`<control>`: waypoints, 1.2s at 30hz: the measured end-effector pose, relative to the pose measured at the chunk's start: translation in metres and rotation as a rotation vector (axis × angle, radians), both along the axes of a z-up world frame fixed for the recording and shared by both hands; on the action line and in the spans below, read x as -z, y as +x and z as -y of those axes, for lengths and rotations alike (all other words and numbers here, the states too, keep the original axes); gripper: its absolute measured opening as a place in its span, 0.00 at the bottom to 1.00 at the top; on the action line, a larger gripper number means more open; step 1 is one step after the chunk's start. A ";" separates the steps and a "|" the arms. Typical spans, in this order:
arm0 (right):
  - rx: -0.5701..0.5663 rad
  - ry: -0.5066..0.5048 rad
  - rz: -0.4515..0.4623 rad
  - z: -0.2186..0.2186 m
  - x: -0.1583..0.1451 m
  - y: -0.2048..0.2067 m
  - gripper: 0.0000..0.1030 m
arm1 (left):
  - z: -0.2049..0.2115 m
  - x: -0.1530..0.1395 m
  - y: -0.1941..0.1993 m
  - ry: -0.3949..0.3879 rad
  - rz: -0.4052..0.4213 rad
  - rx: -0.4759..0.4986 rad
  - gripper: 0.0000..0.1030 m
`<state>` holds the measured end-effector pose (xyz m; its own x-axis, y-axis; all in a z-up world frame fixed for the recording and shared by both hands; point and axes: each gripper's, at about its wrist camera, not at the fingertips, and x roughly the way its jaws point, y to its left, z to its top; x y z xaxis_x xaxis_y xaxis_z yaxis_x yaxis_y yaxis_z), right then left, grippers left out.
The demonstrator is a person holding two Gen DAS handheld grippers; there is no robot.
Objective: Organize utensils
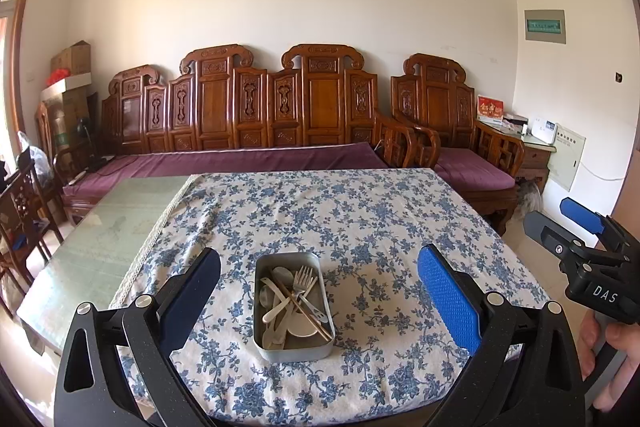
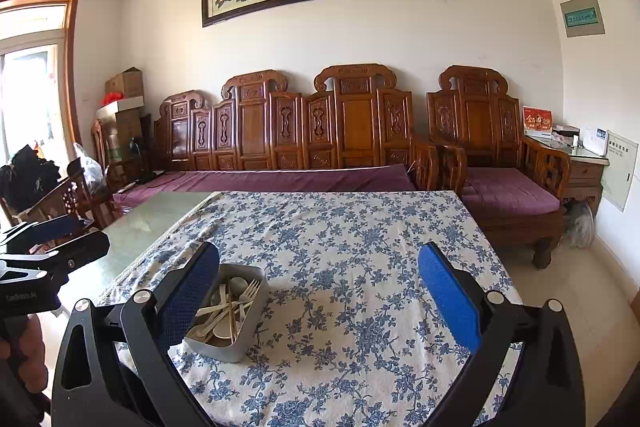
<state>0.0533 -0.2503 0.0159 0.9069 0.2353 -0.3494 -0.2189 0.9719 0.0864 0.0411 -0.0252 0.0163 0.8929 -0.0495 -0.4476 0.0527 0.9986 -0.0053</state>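
A grey metal tray [image 1: 293, 349] sits on the blue floral tablecloth [image 1: 360, 219] near the table's front edge. It holds a metal fork [image 1: 304, 281], pale spoons [image 1: 280, 273], a white knife and brown chopsticks [image 1: 308, 313], all piled crosswise. My left gripper [image 1: 320, 291] is open, its jaws wide apart on either side of the tray and above it. My right gripper [image 2: 320, 291] is open and empty; the tray [image 2: 236, 345] lies by its left finger [image 2: 188, 295]. The right gripper also shows at the right edge of the left wrist view [image 1: 576, 227].
A bare glass tabletop [image 1: 100, 239] lies left of the cloth. A carved wooden sofa with purple cushions [image 1: 240, 159] stands behind the table, an armchair [image 1: 460, 147] to its right. A wooden chair [image 1: 24, 211] stands at the left.
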 end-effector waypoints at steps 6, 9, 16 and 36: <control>0.000 0.001 0.000 0.000 0.000 0.000 0.97 | 0.000 0.000 0.000 -0.003 0.001 0.000 0.93; -0.002 0.003 -0.001 -0.001 0.003 0.001 0.97 | 0.000 0.000 0.000 -0.005 0.002 -0.002 0.93; -0.002 0.003 -0.001 0.000 0.003 0.001 0.97 | 0.000 -0.001 -0.001 -0.005 0.005 -0.003 0.93; -0.003 0.004 -0.003 -0.001 0.005 0.002 0.97 | -0.001 -0.001 -0.001 -0.006 0.005 -0.004 0.93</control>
<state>0.0553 -0.2491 0.0111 0.9051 0.2394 -0.3513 -0.2216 0.9709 0.0907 0.0404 -0.0245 0.0172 0.8953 -0.0484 -0.4428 0.0484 0.9988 -0.0113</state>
